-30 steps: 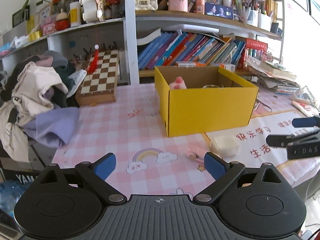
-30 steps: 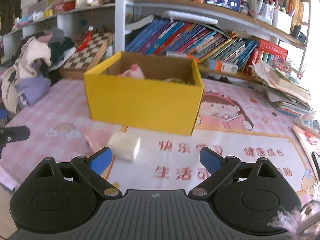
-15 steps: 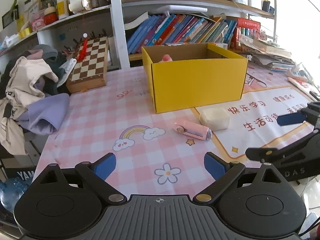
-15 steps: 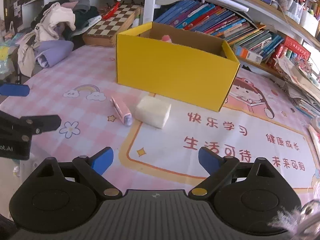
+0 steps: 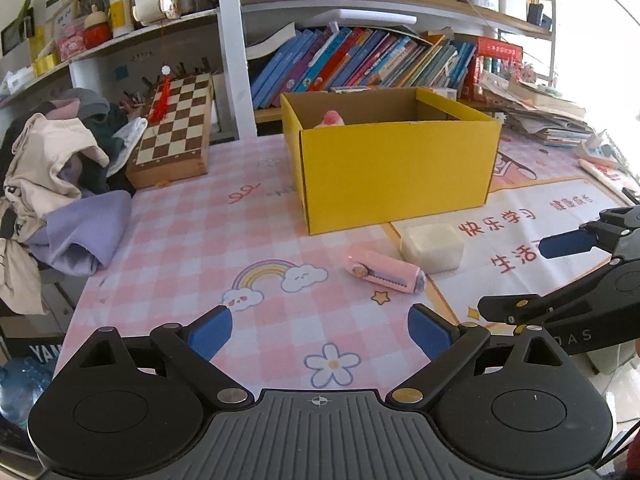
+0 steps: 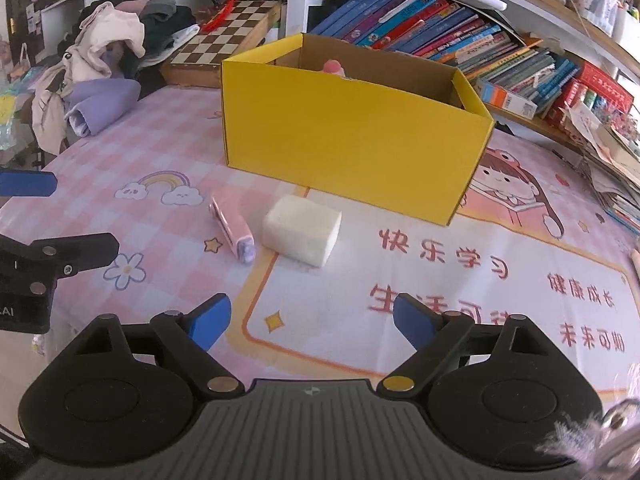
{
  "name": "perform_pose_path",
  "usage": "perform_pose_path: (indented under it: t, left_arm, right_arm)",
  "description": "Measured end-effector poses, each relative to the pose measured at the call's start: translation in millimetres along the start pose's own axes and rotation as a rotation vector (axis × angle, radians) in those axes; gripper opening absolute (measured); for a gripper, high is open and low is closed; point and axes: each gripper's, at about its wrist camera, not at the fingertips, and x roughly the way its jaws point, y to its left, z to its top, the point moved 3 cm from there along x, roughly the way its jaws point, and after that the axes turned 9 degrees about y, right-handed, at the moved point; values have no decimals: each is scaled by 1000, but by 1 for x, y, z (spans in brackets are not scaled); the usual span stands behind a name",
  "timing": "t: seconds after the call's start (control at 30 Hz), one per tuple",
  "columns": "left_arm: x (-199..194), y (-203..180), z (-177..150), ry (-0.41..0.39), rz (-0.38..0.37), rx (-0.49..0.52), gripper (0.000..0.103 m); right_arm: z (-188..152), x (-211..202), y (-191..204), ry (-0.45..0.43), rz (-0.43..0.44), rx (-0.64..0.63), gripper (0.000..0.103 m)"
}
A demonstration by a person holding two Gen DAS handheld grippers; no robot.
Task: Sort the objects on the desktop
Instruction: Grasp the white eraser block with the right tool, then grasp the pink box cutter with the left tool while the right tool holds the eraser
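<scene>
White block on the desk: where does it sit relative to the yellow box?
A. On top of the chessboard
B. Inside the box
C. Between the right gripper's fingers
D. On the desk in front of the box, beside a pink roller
D: the white block lies on the desk mat just in front of the yellow box, with the pink roller close beside it and neither gripper touching it.

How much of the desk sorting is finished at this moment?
Done: one pink thing already sits inside the yellow box. In hand: nothing; the left claw and right claw are both open and empty. Left: the pink cutter and the white block lie on the mat.
</scene>
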Motion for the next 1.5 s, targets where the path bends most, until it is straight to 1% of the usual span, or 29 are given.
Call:
perform_pose_path:
  t: [0.07,0.23,0.37,0.57,0.73,0.83,0.97,1.07,1.2,1.33,1.5]
  left_arm:
    - [4,0,3,5,-1,-4,96]
    - [17,-5,11,26,-19,9,96]
    - [30,-13,13,61,-24,38,96]
    - [44,-18,16,98,-30,44,96]
    - [53,-20,20,123,-38,41,96]
    - [58,-25,23,133,-42,51,96]
    - [67,-32,26,149,-44,67,96]
    - [73,-36,30,152,-43,72,96]
    - [80,-41,35,147,-45,78,96]
    - [89,-45,40,147,-44,85,96]
    - [98,-45,44,149,-48,69,95]
  right_arm:
    - [6,6,-1,5,8,-13,89]
    - [22,20,-6,18,30,-40,83]
    - [35,33,-10,37,58,-56,78]
    - [50,54,-10,67,95,-88,72]
    - [61,69,-12,85,126,-100,70]
    - [64,76,-11,97,154,-113,60]
    - [65,75,-14,91,178,-136,54]
    - [66,75,-19,85,162,-143,51]
    - [66,74,-32,85,141,-116,49]
    - [65,73,-43,94,129,-94,48]
    - [61,71,-48,100,124,-102,48]
